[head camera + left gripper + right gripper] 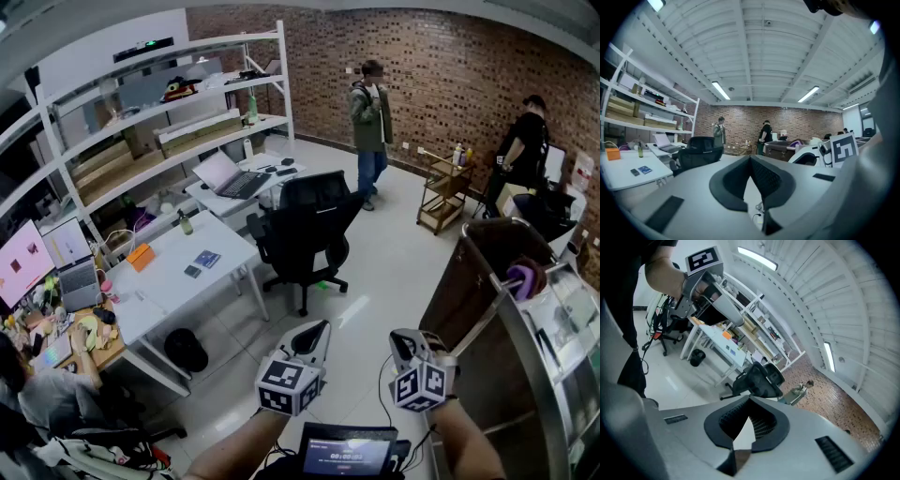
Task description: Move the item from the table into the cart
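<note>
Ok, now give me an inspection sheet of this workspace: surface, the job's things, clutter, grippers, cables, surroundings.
Surface: white table, near end mostly bare.
Job's things: orange box, small bottle and blue packet on the table; cannot tell which is the item. Dark cart at right, purple thing at its rim.
Clutter: laptop on the farther table.
Grippers: left gripper and right gripper both shut, empty, held over the floor.
Cables: thin cable below the right gripper.
Surroundings: black office chair, shelving rack, brick wall, standing person, second person.
</note>
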`<state>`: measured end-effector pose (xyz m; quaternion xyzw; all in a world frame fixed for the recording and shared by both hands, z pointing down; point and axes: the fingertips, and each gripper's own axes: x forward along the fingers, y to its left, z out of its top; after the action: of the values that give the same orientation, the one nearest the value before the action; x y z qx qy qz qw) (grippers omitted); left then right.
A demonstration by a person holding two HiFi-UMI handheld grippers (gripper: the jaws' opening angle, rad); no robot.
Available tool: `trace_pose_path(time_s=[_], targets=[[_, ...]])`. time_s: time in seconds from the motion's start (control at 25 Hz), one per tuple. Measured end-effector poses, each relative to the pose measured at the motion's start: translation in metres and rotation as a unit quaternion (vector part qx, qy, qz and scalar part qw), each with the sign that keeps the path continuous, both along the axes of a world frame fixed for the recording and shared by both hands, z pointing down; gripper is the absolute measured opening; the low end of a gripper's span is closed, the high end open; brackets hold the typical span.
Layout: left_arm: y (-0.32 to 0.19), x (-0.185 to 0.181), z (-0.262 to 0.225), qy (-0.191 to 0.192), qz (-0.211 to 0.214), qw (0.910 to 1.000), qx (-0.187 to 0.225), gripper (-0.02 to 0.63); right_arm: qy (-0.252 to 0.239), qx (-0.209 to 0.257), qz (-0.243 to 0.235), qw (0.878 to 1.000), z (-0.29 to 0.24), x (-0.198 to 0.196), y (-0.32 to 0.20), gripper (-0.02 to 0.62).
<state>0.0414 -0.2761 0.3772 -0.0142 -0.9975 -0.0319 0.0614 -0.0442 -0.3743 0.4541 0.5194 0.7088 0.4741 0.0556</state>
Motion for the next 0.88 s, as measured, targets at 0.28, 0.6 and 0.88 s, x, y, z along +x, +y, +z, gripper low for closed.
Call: trace_pose_path(time_s=[0.28,0.6,0.88], targets=[[0.134,0.032,0.014,-0.009,-0.094,0.9955,0.002,0.005,0.024,-0.027,-0.051,0.998,-0.002,0.000,0.131,0.000],[0.380,0.141,0.041,-0.016,-0.196,0.9804,0.000,0.005,0.085,-0.064,-0.104,0.989,0.020,0.067,0.383,0.000],[0.566,0.225,0.058,-0.012,-0.283,0.9589,0.017,0.005,0.159,-0.067,-0.152,0.973,0.024,0.122,0.589,0.061]])
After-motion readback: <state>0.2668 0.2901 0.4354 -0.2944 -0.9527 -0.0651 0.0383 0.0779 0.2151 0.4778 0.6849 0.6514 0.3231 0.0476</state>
